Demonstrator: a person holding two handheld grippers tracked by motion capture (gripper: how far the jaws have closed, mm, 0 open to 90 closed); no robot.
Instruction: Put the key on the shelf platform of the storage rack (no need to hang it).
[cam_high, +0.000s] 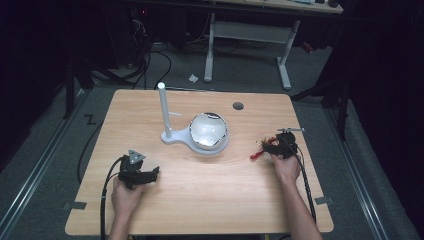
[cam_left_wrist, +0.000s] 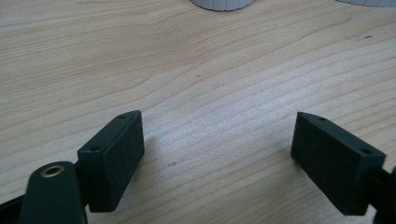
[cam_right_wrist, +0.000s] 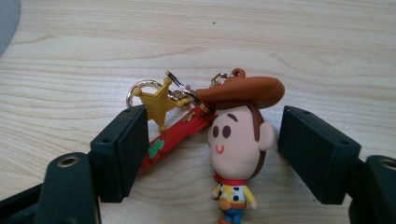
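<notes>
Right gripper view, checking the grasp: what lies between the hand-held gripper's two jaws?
The cowboy keychain figure lies on the table between the open jaws, with its red strap and gold star charm.

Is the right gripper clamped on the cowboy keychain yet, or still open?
Open. In the right gripper view the right gripper straddles the cowboy keychain, which lies flat on the table, with a gap beside the figure's head.

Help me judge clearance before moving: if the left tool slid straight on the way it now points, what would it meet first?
Probably the white stand's round base. The left tool stands open over bare table, and that base edge lies ahead at the top of its view. How far off is unclear.
</notes>
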